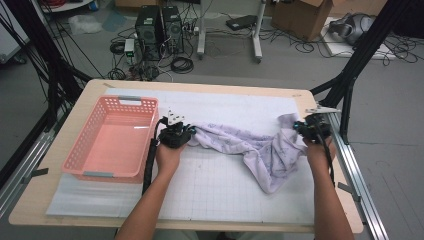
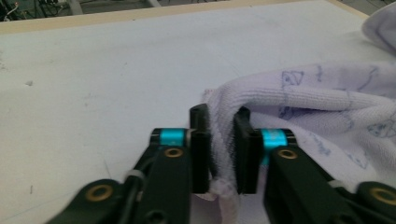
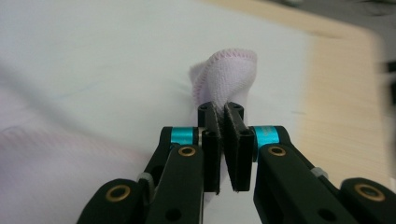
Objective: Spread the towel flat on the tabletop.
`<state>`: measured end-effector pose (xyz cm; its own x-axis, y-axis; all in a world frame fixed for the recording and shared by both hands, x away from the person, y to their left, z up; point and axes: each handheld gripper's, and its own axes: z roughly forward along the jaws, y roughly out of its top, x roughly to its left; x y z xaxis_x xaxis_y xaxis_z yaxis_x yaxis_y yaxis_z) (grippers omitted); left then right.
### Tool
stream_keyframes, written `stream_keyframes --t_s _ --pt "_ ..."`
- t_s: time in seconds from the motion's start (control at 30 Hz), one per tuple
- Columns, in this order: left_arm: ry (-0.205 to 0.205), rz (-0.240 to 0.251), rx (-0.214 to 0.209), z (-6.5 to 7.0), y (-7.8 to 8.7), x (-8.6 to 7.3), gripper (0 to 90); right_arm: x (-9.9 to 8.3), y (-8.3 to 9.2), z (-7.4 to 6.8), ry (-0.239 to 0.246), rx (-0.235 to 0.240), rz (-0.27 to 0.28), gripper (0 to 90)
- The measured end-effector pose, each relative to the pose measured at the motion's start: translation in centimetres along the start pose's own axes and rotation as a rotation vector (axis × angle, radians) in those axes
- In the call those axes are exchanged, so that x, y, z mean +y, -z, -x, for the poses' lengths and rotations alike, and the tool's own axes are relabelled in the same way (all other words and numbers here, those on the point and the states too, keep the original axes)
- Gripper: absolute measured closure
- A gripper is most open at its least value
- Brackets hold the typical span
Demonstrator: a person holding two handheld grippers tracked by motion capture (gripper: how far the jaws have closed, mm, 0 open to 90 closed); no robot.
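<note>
Your left gripper (image 1: 191,131) sits near the middle of the desk (image 1: 60,197), just right of the pink plastic basket (image 1: 95,145), and it has one end of the pale lilac printed towel (image 1: 255,145). In the left gripper view the jaws stand a little apart with a thick fold of the towel (image 2: 299,100) bunched between them, the pads (image 2: 201,149) pressing the terry cloth from both sides, so the grip is taken on a wad of fabric rather than a thin edge. Your right gripper (image 1: 299,127) is at about 3 o'clock on the desk, close to the right edge, and in the right gripper view its jaws are drawn almost together on a stitched corner of the towel (image 3: 226,74), which stands up above the pads (image 3: 211,140) in a small upright curl with its pink hem showing. Between your two hands the towel lies stretched across the white gridded mat (image 1: 220,185), its middle sagging toward you in a loose flap at about 5 o'clock. The basket rests at 9 o'clock on the desk, well apart from the towel's right end, with the left gripper just beside its right wall.
</note>
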<state>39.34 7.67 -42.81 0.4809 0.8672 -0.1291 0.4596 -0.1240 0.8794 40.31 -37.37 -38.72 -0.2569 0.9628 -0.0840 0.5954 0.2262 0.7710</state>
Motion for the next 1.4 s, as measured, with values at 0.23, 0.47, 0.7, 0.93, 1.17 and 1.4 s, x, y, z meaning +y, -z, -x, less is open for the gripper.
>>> stream_keyframes --t_s 0.23,0.47,0.7,0.93,1.17,1.4 --pt "0.004 0.036 -0.043 0.9 0.9 0.5 46.3 -2.0 1.8 2.9 -0.123 -0.035 0.067 65.9" --pt "-0.090 0.040 -0.141 4.0 1.8 0.5 47.3 -2.3 4.8 1.2 -0.063 0.010 0.152 59.0" --pt "-0.170 -0.005 -0.207 7.1 0.6 -0.2 44.9 -5.1 7.9 -2.0 0.062 0.146 0.181 55.3" --pt "-0.154 -0.030 -0.182 6.3 0.0 -0.5 43.7 -8.6 6.3 -5.5 0.198 0.324 0.053 49.7" --pt "-0.141 -0.079 -0.115 4.8 -0.7 -1.0 40.2 -9.0 4.2 -7.2 0.285 0.263 -0.025 65.6" --pt "-0.135 -0.085 -0.107 4.3 -1.0 -1.3 42.8 -8.1 5.1 -8.8 0.273 0.335 -0.145 81.9"
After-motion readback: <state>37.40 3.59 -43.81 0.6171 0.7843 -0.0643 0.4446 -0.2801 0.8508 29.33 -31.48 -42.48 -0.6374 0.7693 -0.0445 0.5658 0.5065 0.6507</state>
